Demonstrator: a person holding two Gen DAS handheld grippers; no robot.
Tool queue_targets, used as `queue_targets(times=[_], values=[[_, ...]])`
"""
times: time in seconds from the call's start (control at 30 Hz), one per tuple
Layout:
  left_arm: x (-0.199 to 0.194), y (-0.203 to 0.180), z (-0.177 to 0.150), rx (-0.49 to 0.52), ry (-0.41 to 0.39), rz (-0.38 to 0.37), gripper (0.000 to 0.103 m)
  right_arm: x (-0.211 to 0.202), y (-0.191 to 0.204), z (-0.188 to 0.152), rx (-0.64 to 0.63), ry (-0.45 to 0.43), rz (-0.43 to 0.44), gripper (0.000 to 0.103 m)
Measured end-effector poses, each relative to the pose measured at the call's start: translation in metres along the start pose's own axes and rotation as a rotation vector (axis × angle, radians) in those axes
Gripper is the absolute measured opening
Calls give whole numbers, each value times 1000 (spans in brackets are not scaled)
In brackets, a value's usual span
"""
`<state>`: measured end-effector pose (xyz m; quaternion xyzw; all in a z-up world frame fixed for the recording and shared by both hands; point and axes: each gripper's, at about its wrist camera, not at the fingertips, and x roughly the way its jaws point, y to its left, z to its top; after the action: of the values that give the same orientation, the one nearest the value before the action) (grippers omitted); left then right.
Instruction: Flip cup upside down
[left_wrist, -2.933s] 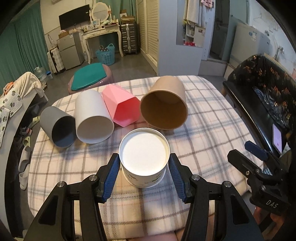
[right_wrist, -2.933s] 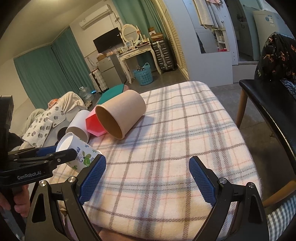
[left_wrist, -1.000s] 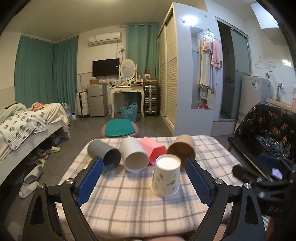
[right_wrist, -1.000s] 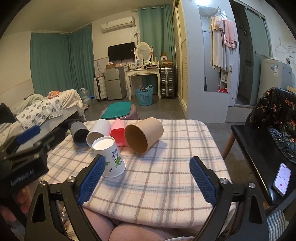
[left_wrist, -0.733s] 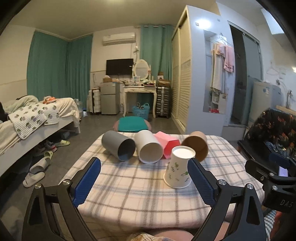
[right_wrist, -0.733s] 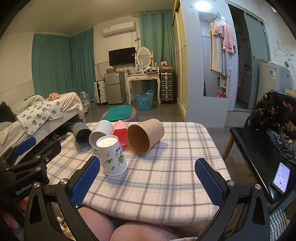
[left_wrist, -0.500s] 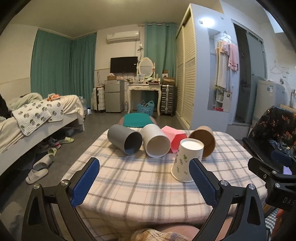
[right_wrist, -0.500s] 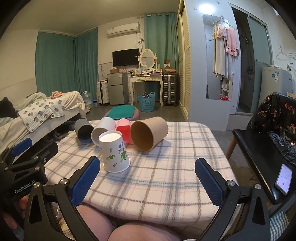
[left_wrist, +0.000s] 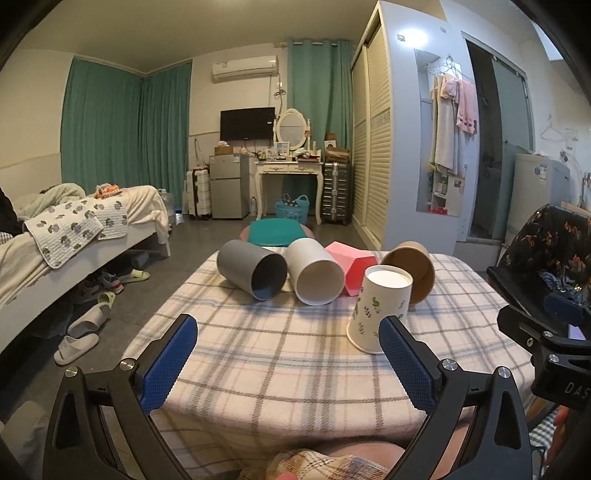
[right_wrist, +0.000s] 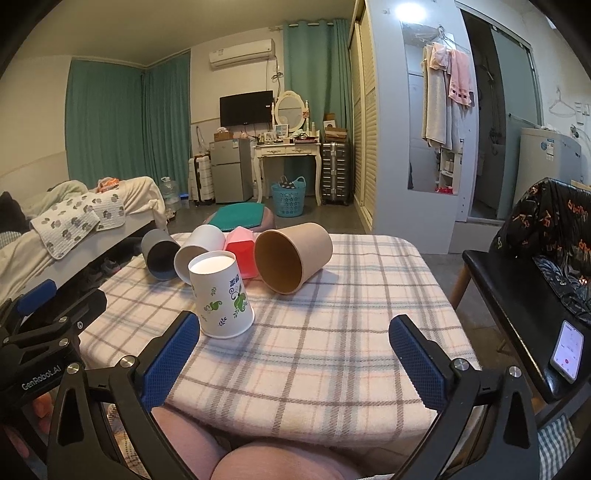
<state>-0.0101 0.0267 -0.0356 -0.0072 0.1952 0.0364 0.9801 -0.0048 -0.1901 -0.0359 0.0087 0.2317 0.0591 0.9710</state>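
Paper cup (left_wrist: 380, 310) stands mouth-down on plaid worktop (left_wrist: 280, 354), flip looks done. Left gripper (left_wrist: 288, 365) and right gripper (right_wrist: 295, 354) jaws released, clear of cup, avoiding knock.

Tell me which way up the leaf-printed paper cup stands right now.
Upside down. The paper cup stands with its wide rim on the plaid tablecloth and its narrow base facing up, free of both grippers.
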Motion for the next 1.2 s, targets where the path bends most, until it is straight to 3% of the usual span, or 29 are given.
queue_targets(times=[1.2], values=[[-2, 3, -6, -18, 12, -18, 102, 2, 5, -4, -11, 19, 0, 103]])
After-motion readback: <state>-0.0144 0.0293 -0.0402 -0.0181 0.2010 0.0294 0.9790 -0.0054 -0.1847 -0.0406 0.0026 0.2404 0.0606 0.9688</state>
